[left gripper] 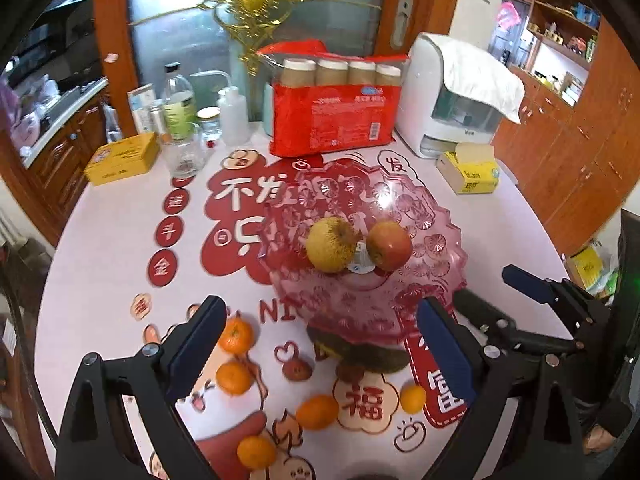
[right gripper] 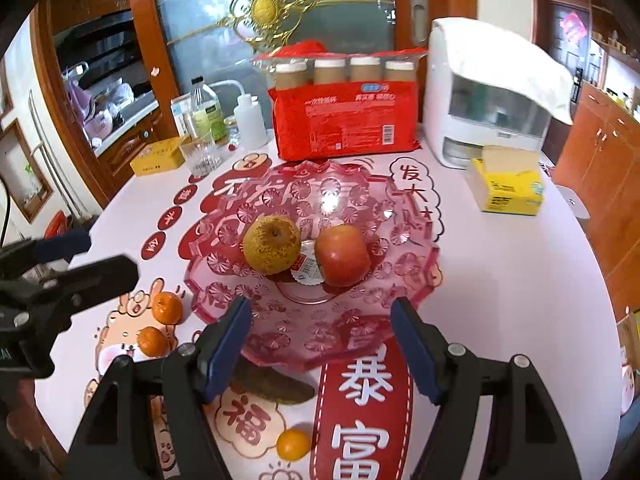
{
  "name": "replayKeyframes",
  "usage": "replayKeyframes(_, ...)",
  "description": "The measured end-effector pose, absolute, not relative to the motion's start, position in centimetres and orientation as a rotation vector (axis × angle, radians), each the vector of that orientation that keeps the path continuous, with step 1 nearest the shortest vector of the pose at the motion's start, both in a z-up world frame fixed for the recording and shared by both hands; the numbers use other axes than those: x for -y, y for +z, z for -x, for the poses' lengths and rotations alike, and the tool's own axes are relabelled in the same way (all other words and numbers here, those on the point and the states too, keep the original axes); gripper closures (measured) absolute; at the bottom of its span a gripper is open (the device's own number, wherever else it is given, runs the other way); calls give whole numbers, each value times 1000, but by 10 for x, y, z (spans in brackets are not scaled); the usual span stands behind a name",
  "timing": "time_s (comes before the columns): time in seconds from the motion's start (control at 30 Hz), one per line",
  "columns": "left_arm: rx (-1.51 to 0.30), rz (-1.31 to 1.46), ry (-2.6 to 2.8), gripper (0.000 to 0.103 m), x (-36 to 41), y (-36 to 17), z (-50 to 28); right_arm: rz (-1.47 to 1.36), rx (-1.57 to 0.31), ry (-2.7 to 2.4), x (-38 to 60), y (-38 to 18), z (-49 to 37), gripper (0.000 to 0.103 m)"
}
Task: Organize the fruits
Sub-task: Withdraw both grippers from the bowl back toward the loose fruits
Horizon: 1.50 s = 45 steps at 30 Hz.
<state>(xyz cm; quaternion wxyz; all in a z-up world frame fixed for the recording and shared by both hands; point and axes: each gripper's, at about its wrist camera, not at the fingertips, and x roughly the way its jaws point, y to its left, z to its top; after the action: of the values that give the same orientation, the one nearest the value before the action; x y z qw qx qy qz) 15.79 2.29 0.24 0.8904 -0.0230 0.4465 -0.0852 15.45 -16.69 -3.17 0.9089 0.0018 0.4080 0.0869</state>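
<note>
My right gripper fingers spread, nothing between. Pink dish just ahead holds pear and apple. Two mandarins left of fingers, one below, on surface.

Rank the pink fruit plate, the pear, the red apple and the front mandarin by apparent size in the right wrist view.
1. Pink fruit plate
2. Pear and red apple: look alike, not ranked.
3. Front mandarin, smallest though nearest the camera.

Pear and red apple side by side in pink bowl, mandarins outside.
</note>
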Motion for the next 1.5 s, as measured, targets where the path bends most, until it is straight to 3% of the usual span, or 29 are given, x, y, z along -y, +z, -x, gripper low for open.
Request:
replayKeyframes(0.63,-845,86,-63,7,-56,38,-32,-17,-745,297,156,33,-38,29)
replayKeyframes(1.07,-899,23,-8,7,-67,15,19,8,-828,389,128,-5,4,29)
replayKeyframes(1.5,-965,-46,-92,7,-91,-6,5,79,-924,289,102,-34,13,29)
